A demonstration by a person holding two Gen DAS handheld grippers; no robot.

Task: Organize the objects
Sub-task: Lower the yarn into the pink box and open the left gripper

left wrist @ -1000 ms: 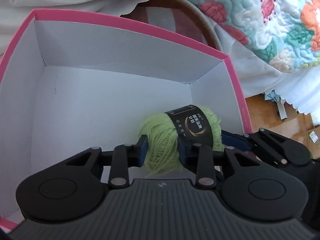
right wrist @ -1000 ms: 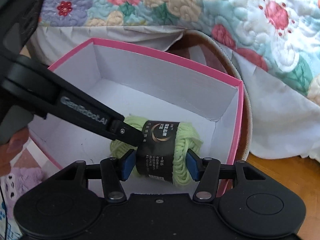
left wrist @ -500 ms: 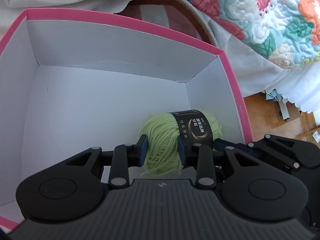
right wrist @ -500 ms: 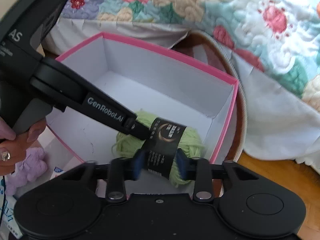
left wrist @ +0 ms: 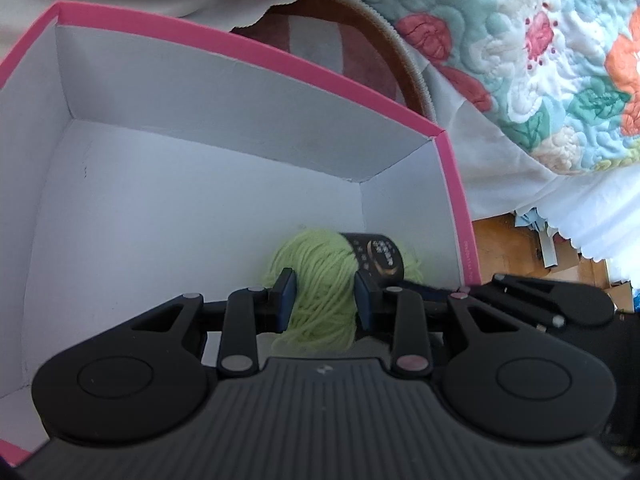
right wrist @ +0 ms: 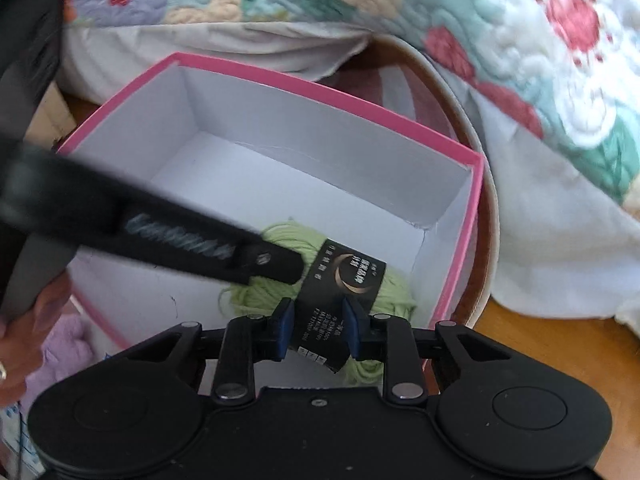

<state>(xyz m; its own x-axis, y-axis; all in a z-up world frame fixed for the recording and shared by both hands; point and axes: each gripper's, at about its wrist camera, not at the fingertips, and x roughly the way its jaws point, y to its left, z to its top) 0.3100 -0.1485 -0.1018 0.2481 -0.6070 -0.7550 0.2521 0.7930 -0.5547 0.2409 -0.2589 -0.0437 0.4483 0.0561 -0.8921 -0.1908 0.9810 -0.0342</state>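
Since the earlier frame the right gripper (right wrist: 317, 330), then spread wide around the whole ball, has been drawn in tight: its jaws have just been closing, and the black paper band (right wrist: 344, 280) of the skein of pale green yarn (right wrist: 280, 240) is now pinched between the blue pads. The skein is seen low inside the white cardboard box with the pink rim (right wrist: 320, 92), near the box's right-hand wall and close to the corner nearest the cameras. The left gripper (left wrist: 323, 300) is narrowed onto the bare green strands at the skein's other end, so the soft bundle is clamped at two places (probably so that it is steadied while being set down or shifted within the box). Whether the skein rests on the box floor cannot be told. A floral quilted bedspread (left wrist: 560, 60) is draped beyond the box's far wall, and a wooden floor (right wrist: 540, 340) is glimpsed outside its right-hand wall.
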